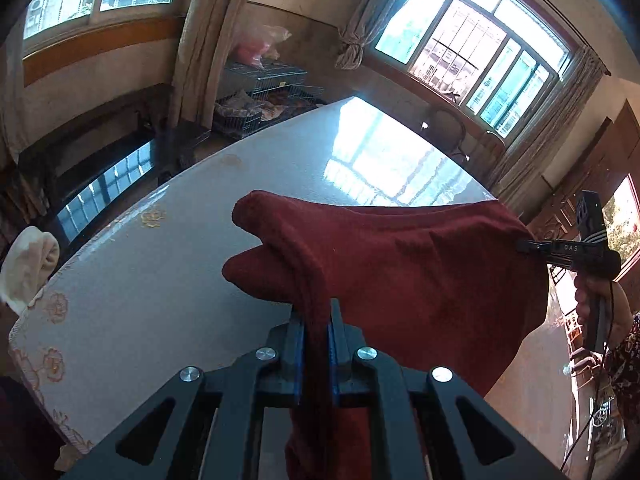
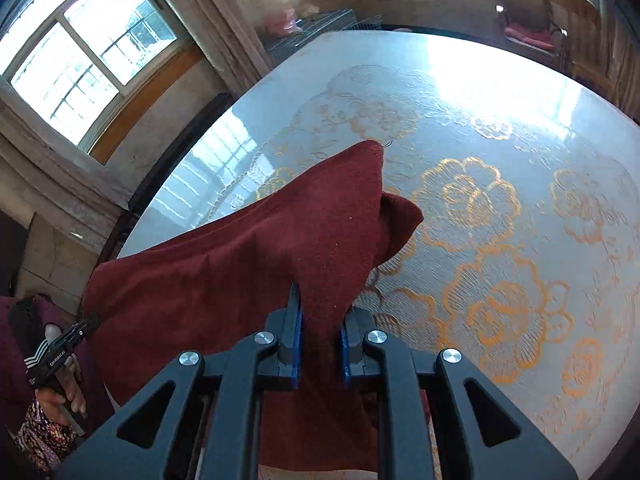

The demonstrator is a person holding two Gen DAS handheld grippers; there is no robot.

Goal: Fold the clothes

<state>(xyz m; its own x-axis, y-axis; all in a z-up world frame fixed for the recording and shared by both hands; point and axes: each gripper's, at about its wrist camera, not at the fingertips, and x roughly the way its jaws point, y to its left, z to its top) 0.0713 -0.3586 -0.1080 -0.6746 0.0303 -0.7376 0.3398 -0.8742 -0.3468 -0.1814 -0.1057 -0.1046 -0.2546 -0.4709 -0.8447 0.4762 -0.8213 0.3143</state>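
Note:
A dark red cloth (image 1: 400,264) hangs stretched between my two grippers above the table (image 1: 168,240). My left gripper (image 1: 318,312) is shut on one bunched corner of it. My right gripper (image 2: 322,304) is shut on the other corner of the red cloth (image 2: 248,256). The right gripper also shows in the left wrist view (image 1: 524,246) at the cloth's far right edge. The left gripper shows in the right wrist view (image 2: 94,320) at the cloth's lower left edge. The cloth's lower part hangs below my view.
The table (image 2: 500,208) has a pale glossy cover with orange flower patterns. A pale crumpled cloth (image 1: 30,268) lies at its left corner. Wire cages (image 1: 264,92) stand beyond the far edge. A chair (image 2: 528,20) stands by the window.

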